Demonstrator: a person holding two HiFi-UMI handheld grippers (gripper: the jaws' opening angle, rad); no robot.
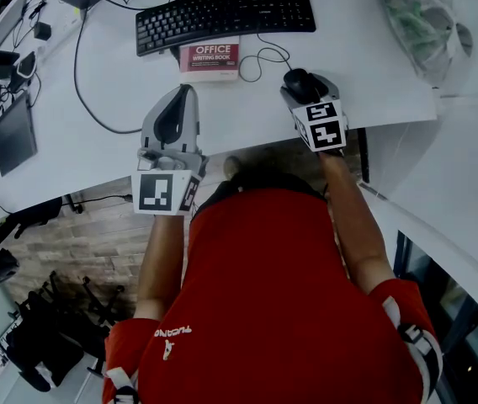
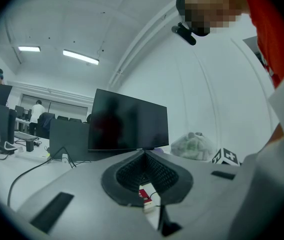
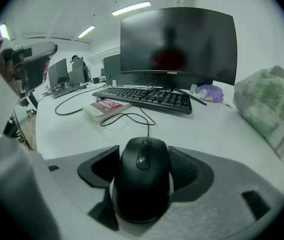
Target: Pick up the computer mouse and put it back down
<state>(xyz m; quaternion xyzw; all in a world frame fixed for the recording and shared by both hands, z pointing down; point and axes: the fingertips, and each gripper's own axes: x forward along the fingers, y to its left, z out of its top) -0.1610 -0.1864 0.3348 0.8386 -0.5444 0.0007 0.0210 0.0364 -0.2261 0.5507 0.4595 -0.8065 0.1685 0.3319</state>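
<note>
A black wired computer mouse (image 1: 298, 82) (image 3: 141, 184) rests on the white desk (image 1: 113, 150) near its front edge. My right gripper (image 1: 306, 85) (image 3: 143, 166) is tilted down over it, jaws open, one black pad on each side of the mouse with only a thin gap. The mouse's cable (image 3: 127, 118) loops away toward the keyboard. My left gripper (image 1: 182, 95) (image 2: 143, 156) hovers level over the desk edge to the left, its jaws shut to a point with nothing between them.
A black keyboard (image 1: 225, 15) (image 3: 144, 98) lies behind the mouse, with a red-covered writing book (image 1: 209, 59) (image 3: 104, 107) in front of it. A dark monitor (image 3: 178, 44) stands at the back. A plastic bag (image 1: 416, 19) (image 3: 267, 109) sits at the right.
</note>
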